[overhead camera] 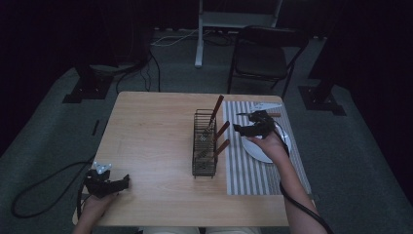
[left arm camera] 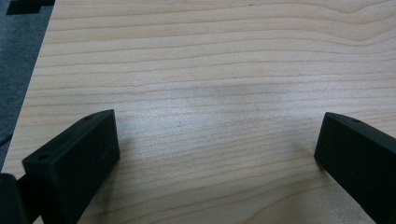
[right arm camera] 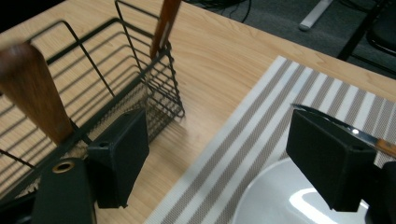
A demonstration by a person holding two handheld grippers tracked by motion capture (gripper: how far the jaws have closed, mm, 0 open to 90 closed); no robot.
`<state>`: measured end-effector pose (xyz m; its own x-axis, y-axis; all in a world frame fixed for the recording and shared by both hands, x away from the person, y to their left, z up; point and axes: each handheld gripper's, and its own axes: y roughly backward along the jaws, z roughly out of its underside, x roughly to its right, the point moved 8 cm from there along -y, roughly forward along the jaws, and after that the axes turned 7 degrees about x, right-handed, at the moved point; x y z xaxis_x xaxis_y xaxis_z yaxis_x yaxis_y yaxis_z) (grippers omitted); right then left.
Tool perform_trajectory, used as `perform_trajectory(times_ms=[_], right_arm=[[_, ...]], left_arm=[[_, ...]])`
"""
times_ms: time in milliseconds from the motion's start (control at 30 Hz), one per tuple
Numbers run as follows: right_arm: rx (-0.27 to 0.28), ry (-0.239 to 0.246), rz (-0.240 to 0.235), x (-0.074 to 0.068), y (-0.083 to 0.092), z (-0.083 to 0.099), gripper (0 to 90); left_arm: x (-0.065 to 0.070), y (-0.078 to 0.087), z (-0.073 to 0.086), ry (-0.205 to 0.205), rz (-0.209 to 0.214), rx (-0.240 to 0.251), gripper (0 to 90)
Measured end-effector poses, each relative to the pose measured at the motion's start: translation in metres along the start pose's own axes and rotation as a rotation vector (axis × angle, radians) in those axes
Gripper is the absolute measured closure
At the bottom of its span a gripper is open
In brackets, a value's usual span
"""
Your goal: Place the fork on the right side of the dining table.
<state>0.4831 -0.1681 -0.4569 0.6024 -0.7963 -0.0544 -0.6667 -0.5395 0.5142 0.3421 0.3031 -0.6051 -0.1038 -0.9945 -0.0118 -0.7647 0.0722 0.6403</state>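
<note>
The right gripper (overhead camera: 239, 128) hangs above the near edge of the white plate (overhead camera: 258, 152), its 2 jaws spread wide with nothing between them. In the right gripper view the gap between the jaws frames bare table (right arm camera: 219, 84) and the striped placemat (right arm camera: 261, 135). The black wire cutlery basket (right arm camera: 140, 88) stands just beyond and to the left of the left jaw, apart from it. A wooden-handled utensil (right arm camera: 32, 88) leans out of the basket close above that jaw, and a second wooden handle (right arm camera: 164, 23) rises at the basket's far corner. Behind the right jaw lies a knife (right arm camera: 373, 140) with a metal blade and brown handle, resting on the placemat past the plate's rim (right arm camera: 261, 186); whether it touches the plate I cannot tell.

In the high view 3 wooden handles stick out of the basket, all tilted toward the placemat.

The left gripper (overhead camera: 125, 182) rests low at the table's near left corner, well apart from the basket. Its 2 jaws are released and wide, with plain wood grain between them in the left gripper view.
</note>
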Motion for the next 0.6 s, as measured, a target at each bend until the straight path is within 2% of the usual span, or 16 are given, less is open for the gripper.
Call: perform_trajectory(times_ms=[200,400,600], right_arm=[[-0.005,0.012,0.003,0.0,-0.007,-0.011,22.5],[0.014,-0.019,-0.009,-0.001,-0.014,-0.025,22.9],[0.011,-0.025,-0.007,-0.002,-0.022,-0.034,23.9]], left_arm=[[0.0,0.0,0.0,0.001,0.0,0.001,0.3],[0.0,0.0,0.0,0.0,0.0,0.0,0.3],[0.0,0.0,0.0,0.0,0.0,0.0,0.3]])
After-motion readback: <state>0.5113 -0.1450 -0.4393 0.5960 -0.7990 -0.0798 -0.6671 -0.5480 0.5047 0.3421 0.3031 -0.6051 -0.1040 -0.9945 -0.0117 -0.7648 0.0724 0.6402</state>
